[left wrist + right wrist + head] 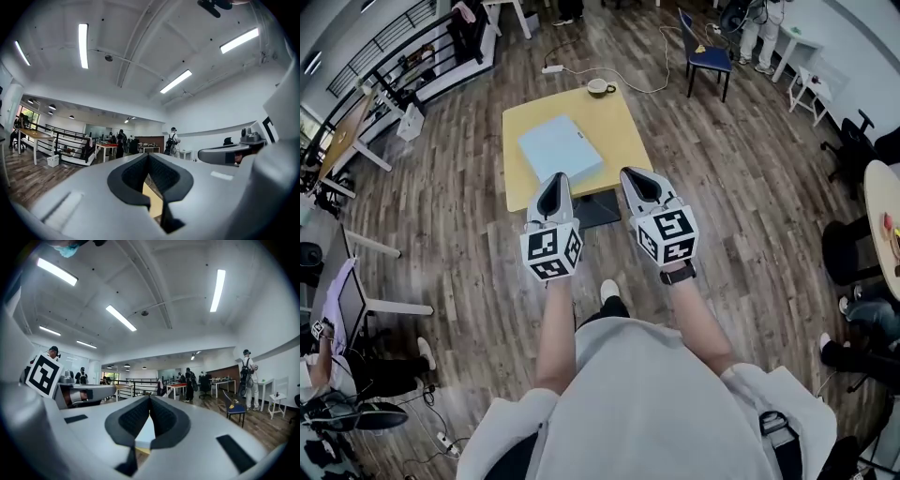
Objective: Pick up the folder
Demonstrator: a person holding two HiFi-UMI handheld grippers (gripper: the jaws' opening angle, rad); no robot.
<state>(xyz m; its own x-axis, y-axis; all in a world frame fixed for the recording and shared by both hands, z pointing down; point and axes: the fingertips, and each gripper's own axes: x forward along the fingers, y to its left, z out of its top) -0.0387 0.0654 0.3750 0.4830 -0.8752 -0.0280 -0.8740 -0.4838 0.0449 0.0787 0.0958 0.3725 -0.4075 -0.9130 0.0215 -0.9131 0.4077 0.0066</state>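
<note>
A pale blue folder lies flat on a low yellow table in the head view. Both grippers are held level above the floor, nearer to me than the table's front edge. My left gripper is shut with nothing in it, its tip over the table's front edge just short of the folder. My right gripper is likewise shut and empty, to the right of the folder. In the right gripper view a pale sliver of the folder shows below the closed jaws. The left gripper view shows a strip of the yellow table.
A cup stands at the table's far edge. A blue chair is beyond the table to the right. Desks and railings line the left side, and a round table is at the right. People stand far off in the room.
</note>
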